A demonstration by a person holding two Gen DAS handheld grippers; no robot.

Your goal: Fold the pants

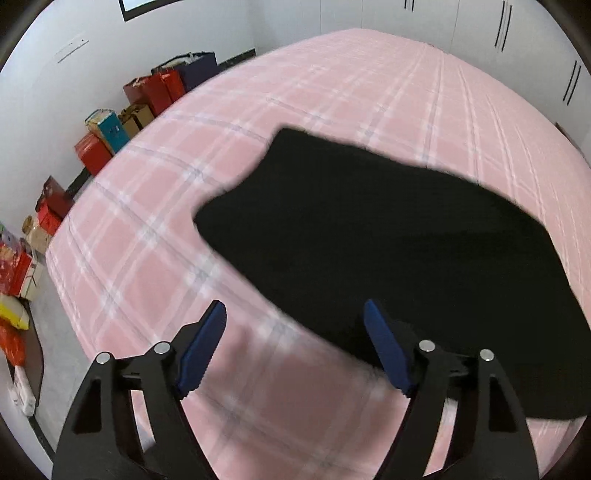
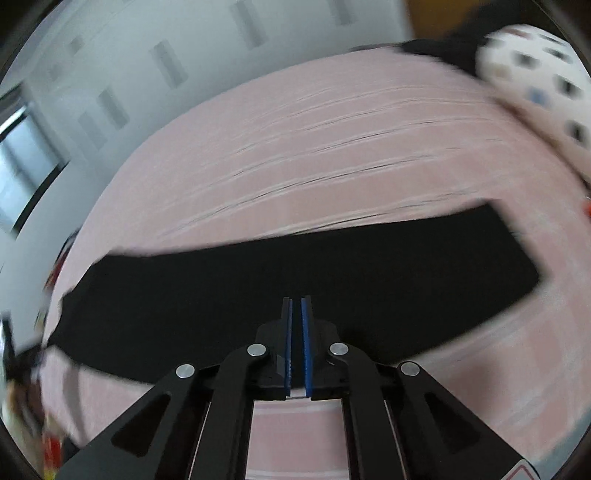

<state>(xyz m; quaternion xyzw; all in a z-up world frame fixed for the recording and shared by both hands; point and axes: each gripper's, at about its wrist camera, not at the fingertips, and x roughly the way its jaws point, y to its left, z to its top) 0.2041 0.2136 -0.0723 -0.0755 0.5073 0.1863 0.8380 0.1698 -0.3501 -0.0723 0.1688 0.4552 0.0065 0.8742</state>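
Note:
Black pants (image 1: 388, 240) lie flat on a pink plaid bed cover (image 1: 177, 166). My left gripper (image 1: 293, 310) hovers open over their near left edge. Its right blue pad (image 1: 384, 347) is above the black cloth and its left pad (image 1: 203, 350) is above the bed cover; nothing is pinched. The right wrist view is blurred. There the pants (image 2: 258, 288) stretch as a long dark band across the bed (image 2: 314, 147). My right gripper (image 2: 296, 301) is above the middle of that band, shut, with only a thin slit between its pads and no cloth in it.
Red, blue and brown boxes and bags (image 1: 147, 92) line the floor along the white wall left of the bed. White wardrobe doors (image 1: 480, 22) stand behind it. A spotted white pillow (image 2: 535, 85) lies at the bed's far right corner, and a window (image 2: 22, 155) is at the left.

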